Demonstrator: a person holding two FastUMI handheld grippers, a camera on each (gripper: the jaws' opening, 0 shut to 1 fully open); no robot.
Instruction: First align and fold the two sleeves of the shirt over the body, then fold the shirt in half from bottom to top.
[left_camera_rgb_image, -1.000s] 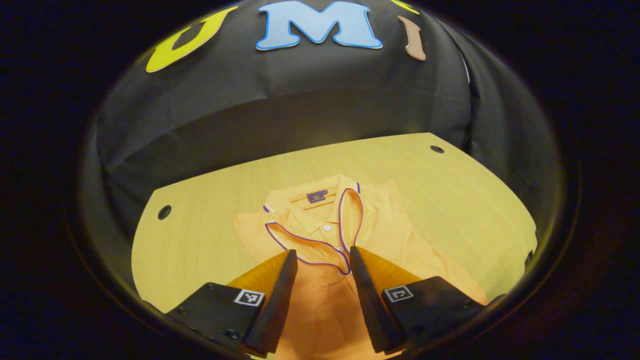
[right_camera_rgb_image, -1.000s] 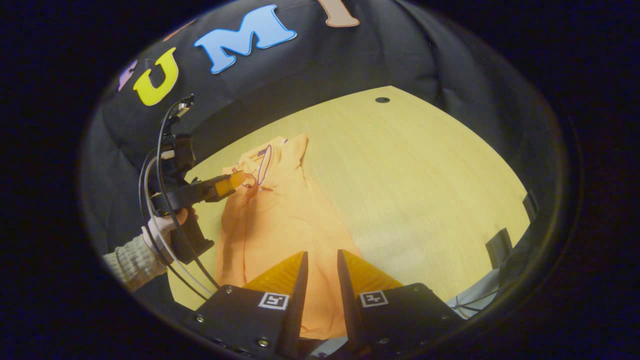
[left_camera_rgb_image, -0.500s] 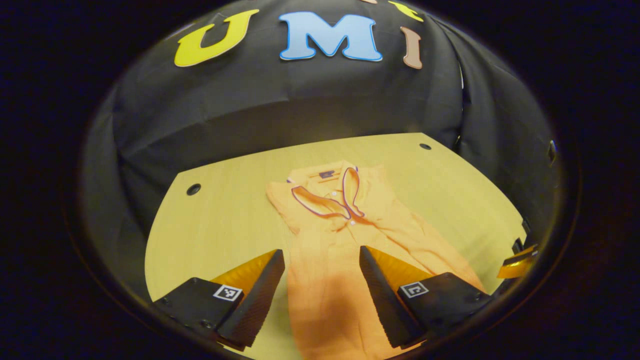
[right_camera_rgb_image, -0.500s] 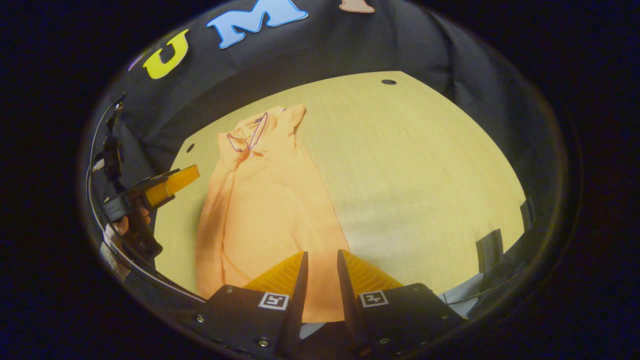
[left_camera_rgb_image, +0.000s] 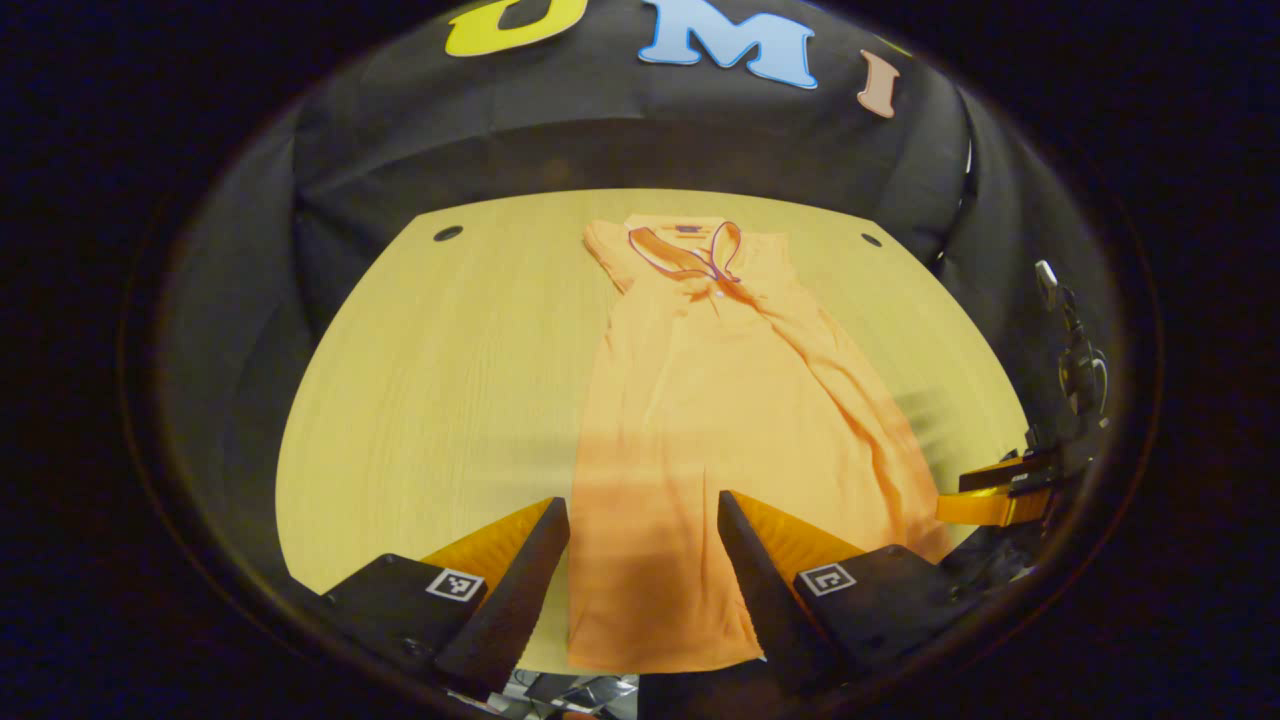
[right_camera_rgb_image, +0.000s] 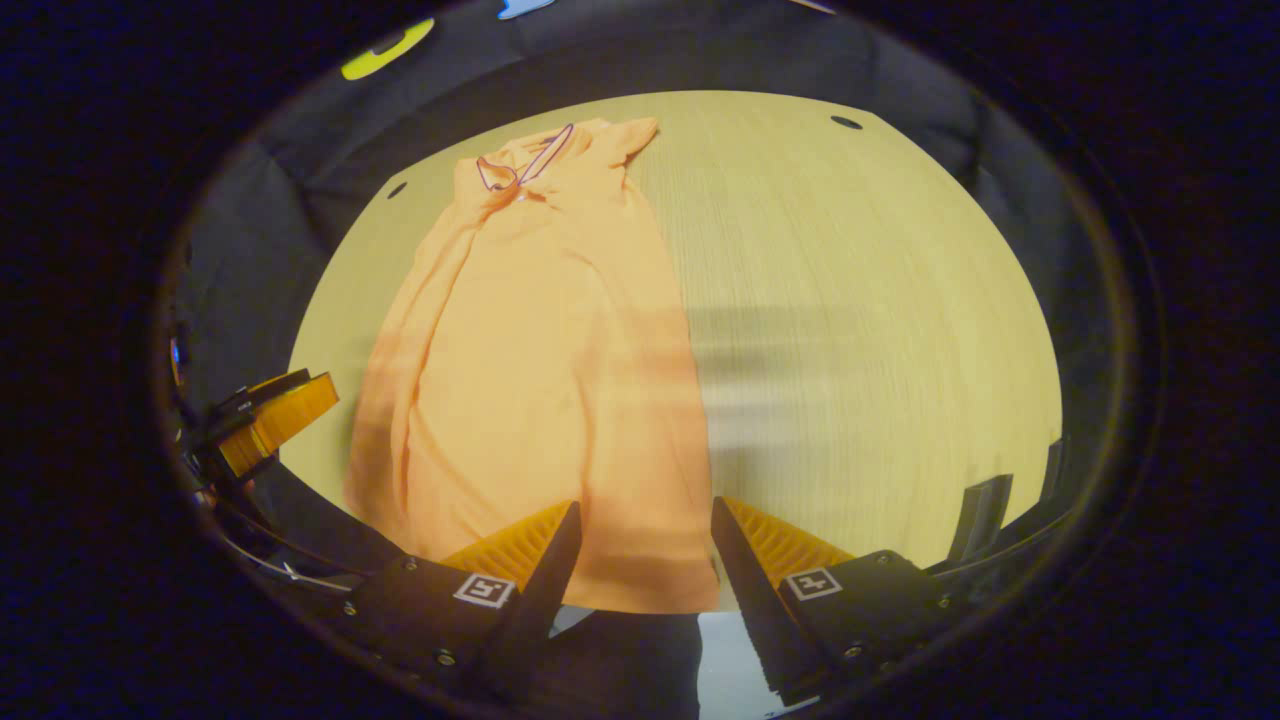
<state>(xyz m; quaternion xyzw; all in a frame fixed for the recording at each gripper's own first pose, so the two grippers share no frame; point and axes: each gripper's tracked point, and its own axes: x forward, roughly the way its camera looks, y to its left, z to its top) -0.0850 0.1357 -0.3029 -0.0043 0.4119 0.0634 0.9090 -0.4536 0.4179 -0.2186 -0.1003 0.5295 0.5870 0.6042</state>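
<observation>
An orange polo shirt (left_camera_rgb_image: 700, 400) lies flat on the wooden table (left_camera_rgb_image: 430, 400) as a long narrow strip, its sides folded in. The purple-trimmed collar (left_camera_rgb_image: 690, 255) is at the far end and the hem at the near edge. My left gripper (left_camera_rgb_image: 640, 505) is open above the hem's left part, holding nothing. In the right gripper view the shirt (right_camera_rgb_image: 540, 330) runs up to the left. My right gripper (right_camera_rgb_image: 645, 508) is open over the hem's right corner, empty. The right gripper (left_camera_rgb_image: 990, 495) also appears at the table's right edge, and the left gripper (right_camera_rgb_image: 275, 420) at the left rim.
Small round holes (left_camera_rgb_image: 448, 233) (left_camera_rgb_image: 872, 240) mark the table's far corners. Bare wood (right_camera_rgb_image: 860, 300) stretches to the right of the shirt. A dark clamp-like block (right_camera_rgb_image: 985, 515) sits at the table's near right edge. Black cloth walls close in behind.
Both grippers have drawn back from the collar end to the hem at the near edge. The right gripper's fingers have opened from a narrow gap. The shirt has stayed put.
</observation>
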